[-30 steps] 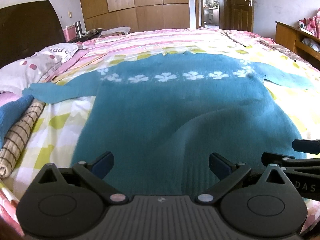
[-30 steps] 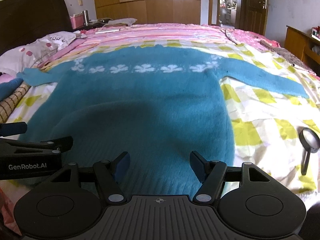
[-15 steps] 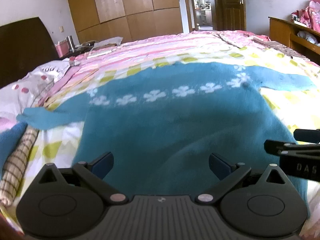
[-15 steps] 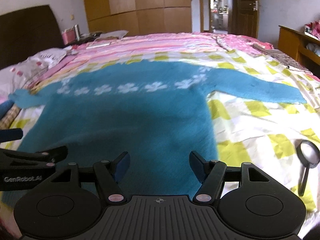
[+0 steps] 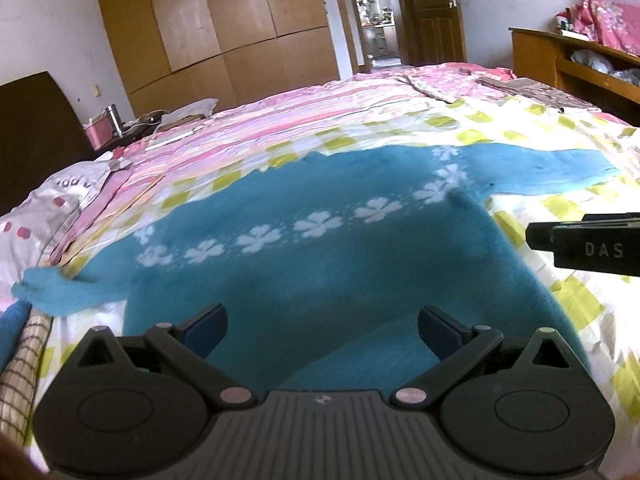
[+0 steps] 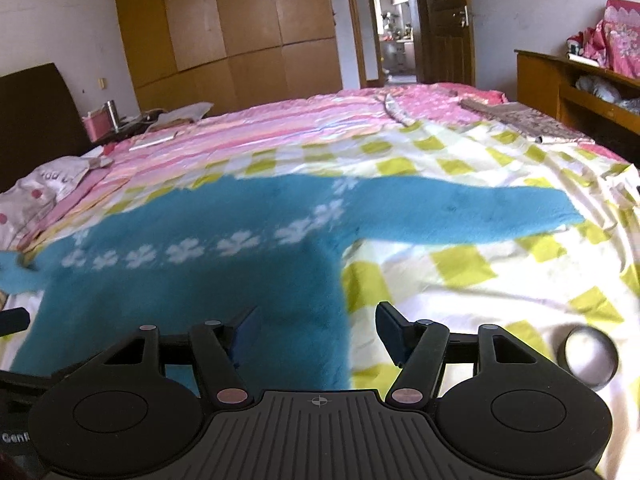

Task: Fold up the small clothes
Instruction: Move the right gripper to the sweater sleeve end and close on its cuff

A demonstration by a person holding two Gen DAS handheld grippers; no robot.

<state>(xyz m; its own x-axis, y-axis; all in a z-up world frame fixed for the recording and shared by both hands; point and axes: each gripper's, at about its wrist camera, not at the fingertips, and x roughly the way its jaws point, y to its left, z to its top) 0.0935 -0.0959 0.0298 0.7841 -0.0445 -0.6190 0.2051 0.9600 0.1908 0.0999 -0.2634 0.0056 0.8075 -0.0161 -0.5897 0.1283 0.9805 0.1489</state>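
A teal sweater (image 5: 320, 264) with a band of white flowers lies spread flat on the bed, sleeves stretched out to both sides. My left gripper (image 5: 322, 326) hovers over its lower body, open, with nothing between the fingers. My right gripper (image 6: 316, 332) hangs over the sweater (image 6: 192, 292) at its right side edge. Its jaws are closing, still wide apart, and they press on nothing. The right sleeve (image 6: 460, 216) runs out over the checked sheet. The right gripper's body (image 5: 588, 246) shows at the right edge of the left wrist view.
A magnifying glass (image 6: 591, 356) lies on the sheet at the right. A rolled plaid cloth (image 5: 24, 364) and a spotted pillow (image 5: 52, 200) sit at the left. A wooden shelf unit (image 6: 580, 88) stands beyond the bed's right side, with wardrobes and an open door behind.
Both grippers have swung to the right and rolled, so the sweater now sits lower and further left in each view. The right gripper's fingers stand slightly closer together.
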